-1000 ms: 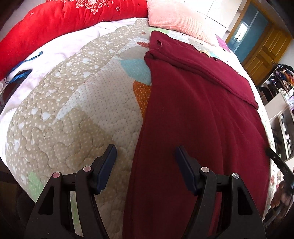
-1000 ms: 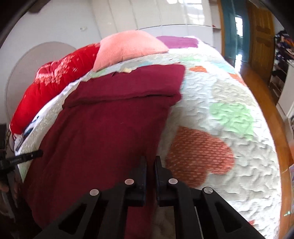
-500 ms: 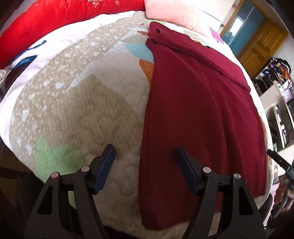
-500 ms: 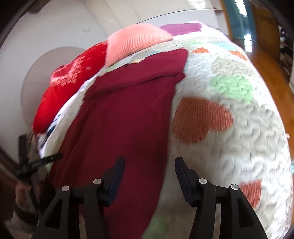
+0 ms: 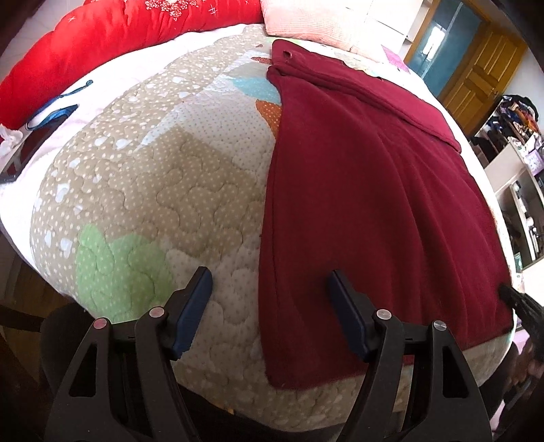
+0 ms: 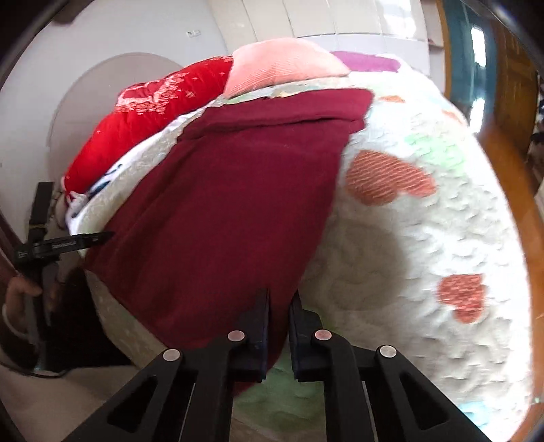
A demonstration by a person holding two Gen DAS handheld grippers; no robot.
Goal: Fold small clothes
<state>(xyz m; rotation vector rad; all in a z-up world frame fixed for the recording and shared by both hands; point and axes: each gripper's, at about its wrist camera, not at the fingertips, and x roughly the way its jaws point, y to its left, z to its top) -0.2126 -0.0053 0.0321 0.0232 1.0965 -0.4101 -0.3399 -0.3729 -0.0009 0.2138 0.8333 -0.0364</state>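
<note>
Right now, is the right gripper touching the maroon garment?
Touching. In the right wrist view the right gripper has its jaws nearly closed on the near corner of the maroon garment, with cloth pinched in the narrow slot between them.

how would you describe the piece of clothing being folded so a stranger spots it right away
Start at the bed's patchwork quilt, with a pink pillow and red duvet at its head. Spread flat lengthwise, reaching the near edge, is the dark maroon garment. It is the only plain, deep wine-coloured cloth there, with a folded band across its far end.
</note>
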